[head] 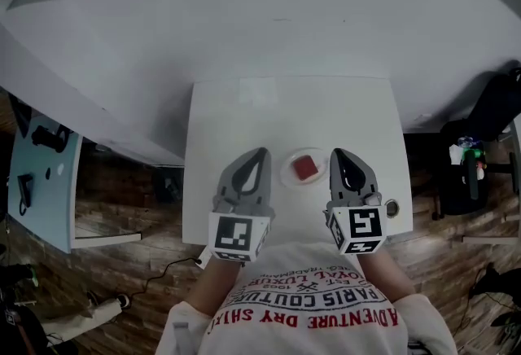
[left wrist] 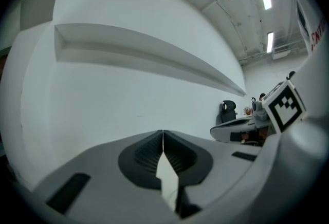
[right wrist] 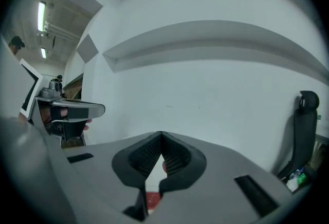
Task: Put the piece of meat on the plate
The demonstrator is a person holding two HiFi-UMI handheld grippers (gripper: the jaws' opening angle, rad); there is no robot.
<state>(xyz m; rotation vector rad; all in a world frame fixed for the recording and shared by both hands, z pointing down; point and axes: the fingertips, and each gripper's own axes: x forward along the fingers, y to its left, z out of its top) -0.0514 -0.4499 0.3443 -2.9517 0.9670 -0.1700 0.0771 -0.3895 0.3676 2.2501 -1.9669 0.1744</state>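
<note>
L gripper, R gripper: 2, both closed, empty; 1 meat piece on 1 plate.

- The white rectangular table lies bare across its far half, so that stretch is open for passing.
- A small white round plate carrying a red cube of meat fills the gap between the left gripper and the right gripper.
- A small dark round object sits by the table's right front corner, just beside the right gripper.
- A plain white wall closes off the space behind the table's far edge.
</note>
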